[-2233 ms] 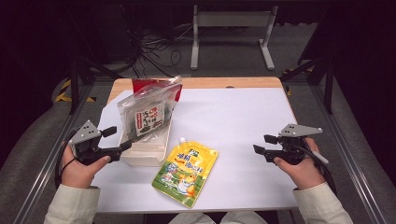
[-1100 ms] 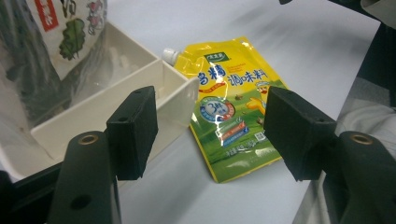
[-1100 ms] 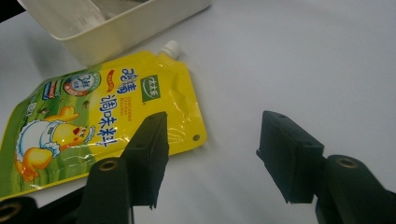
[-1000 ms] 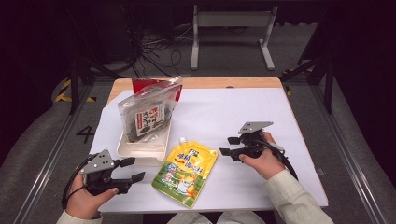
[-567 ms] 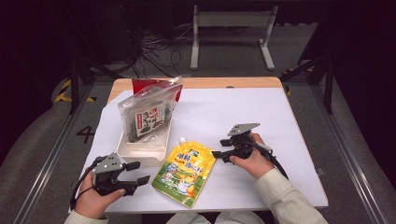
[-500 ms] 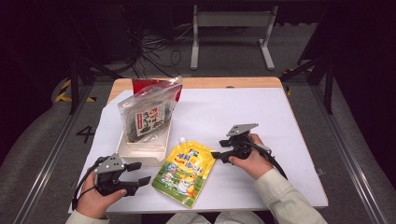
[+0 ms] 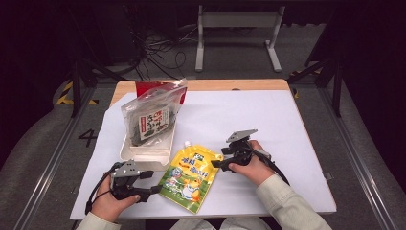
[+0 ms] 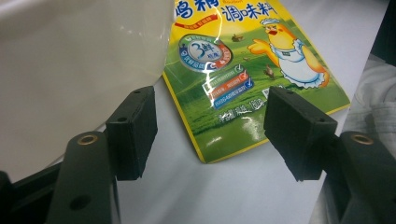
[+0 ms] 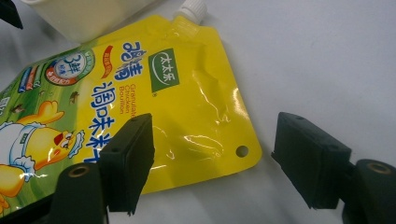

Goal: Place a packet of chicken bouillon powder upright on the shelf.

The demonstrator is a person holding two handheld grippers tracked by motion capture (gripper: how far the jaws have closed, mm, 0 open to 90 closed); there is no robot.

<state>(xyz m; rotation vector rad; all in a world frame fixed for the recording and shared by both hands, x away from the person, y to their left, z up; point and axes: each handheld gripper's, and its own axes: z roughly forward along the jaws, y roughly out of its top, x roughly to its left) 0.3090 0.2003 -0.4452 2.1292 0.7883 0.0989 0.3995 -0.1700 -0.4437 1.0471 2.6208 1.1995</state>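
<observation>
Near the tabletop's front edge, centre-left: yellow spout pouch (image 7: 190, 176), lying flat, cap toward the white tray (image 7: 143, 152). My left gripper (image 7: 149, 182), just beside its lower-left corner, jaws apart, nothing held. My right gripper (image 7: 218, 156), at the pouch's upper-right corner, jaws just widened, one over the pouch, gripping nothing. Seaweed bag (image 7: 151, 120) stands in the tray toward the back-left.
</observation>
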